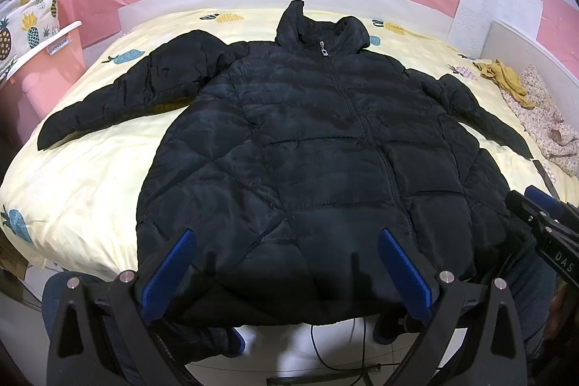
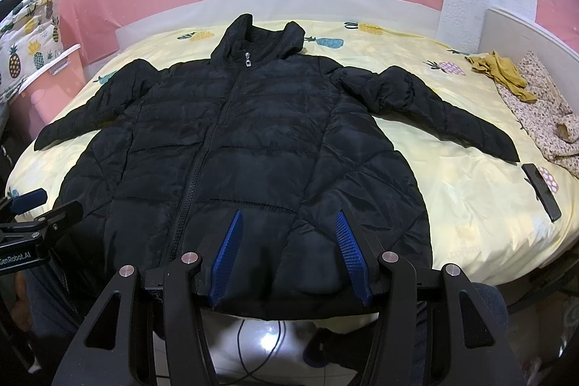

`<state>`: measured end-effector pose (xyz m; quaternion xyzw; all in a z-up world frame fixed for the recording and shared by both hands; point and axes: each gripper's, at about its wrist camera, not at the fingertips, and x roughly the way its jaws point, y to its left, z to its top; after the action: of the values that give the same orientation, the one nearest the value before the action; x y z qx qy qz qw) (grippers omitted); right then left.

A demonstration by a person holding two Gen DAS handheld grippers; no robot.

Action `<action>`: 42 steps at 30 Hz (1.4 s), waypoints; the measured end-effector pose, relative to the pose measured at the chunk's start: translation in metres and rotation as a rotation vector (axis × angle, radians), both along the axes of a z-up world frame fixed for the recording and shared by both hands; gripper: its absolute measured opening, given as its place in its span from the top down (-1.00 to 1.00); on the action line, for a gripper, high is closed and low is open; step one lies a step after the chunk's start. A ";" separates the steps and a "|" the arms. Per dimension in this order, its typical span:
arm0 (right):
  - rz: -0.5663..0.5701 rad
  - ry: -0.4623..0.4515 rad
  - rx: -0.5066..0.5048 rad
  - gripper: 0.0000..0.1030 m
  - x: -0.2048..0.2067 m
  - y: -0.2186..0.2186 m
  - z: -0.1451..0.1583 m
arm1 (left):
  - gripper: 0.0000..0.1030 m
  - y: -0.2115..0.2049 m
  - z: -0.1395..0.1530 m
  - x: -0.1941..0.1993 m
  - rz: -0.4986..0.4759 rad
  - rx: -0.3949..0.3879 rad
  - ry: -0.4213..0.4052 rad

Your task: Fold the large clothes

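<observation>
A black quilted puffer jacket (image 1: pixel 318 140) (image 2: pixel 253 140) lies front-up and zipped on the bed, hood at the far end and both sleeves spread out sideways. Its hem hangs slightly over the bed's near edge. My left gripper (image 1: pixel 287 237) hovers over the hem left of the zipper, its blue pads wide apart with nothing pressed between them. My right gripper (image 2: pixel 288 219) hovers over the hem right of the zipper, also open. Each gripper shows at the edge of the other's view: the right gripper (image 1: pixel 542 205) and the left gripper (image 2: pixel 36 205).
The bed has a yellow pineapple-print sheet (image 2: pixel 452 169). A dark phone (image 2: pixel 542 194) lies by the right sleeve cuff. A mustard cloth (image 2: pixel 503 71) and a floral garment (image 2: pixel 542 118) lie at the right. A pink box (image 2: pixel 47 85) stands left. Cables (image 2: pixel 253 350) run across the floor below.
</observation>
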<state>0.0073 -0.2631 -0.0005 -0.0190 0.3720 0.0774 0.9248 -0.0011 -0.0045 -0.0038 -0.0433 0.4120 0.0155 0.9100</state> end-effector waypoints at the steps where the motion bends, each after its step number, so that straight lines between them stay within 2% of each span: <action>1: 0.000 0.001 0.000 -0.05 0.000 0.000 0.000 | -0.97 0.000 0.000 0.000 0.000 0.001 0.001; 42: 0.000 0.008 -0.005 -0.05 0.003 0.003 -0.001 | -0.97 -0.002 -0.004 -0.001 -0.002 -0.008 0.010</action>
<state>0.0100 -0.2598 -0.0014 -0.0210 0.3758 0.0763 0.9233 -0.0016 -0.0068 -0.0073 -0.0463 0.4165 0.0133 0.9079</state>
